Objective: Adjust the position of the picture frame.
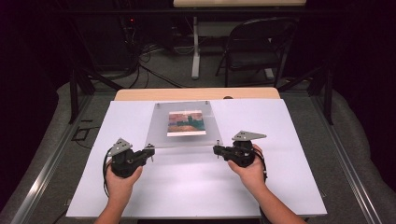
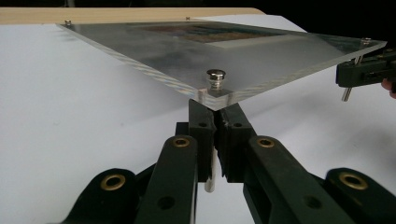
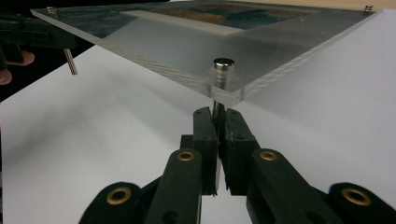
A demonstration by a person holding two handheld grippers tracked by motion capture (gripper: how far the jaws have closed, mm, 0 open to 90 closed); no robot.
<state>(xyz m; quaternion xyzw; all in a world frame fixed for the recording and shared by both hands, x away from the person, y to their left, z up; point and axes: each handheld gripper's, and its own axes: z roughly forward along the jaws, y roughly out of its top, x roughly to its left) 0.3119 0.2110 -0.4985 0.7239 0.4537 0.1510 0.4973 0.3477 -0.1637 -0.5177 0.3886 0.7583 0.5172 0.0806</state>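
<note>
A clear acrylic frame (image 1: pixel 159 132) holding a colourful picture (image 1: pixel 186 122) lies across the middle of the white sheet (image 1: pixel 196 186), with a metal pin at each corner. My left gripper (image 1: pixel 150 150) is shut on the pin at the near left corner. In the left gripper view its jaws (image 2: pixel 215 114) clamp the pin's leg under the capped pin (image 2: pixel 215 77). My right gripper (image 1: pixel 216 150) is shut on the near right corner pin (image 3: pixel 223 68), jaws closed just under the panel (image 3: pixel 216 116). The near edge of the frame hangs above the sheet.
The sheet covers a wooden table whose far edge (image 1: pixel 140 94) shows behind the frame. A folding chair (image 1: pixel 257 46) and a table leg with cables stand on the floor beyond. Bare sheet lies on both sides of the frame and in front of the hands.
</note>
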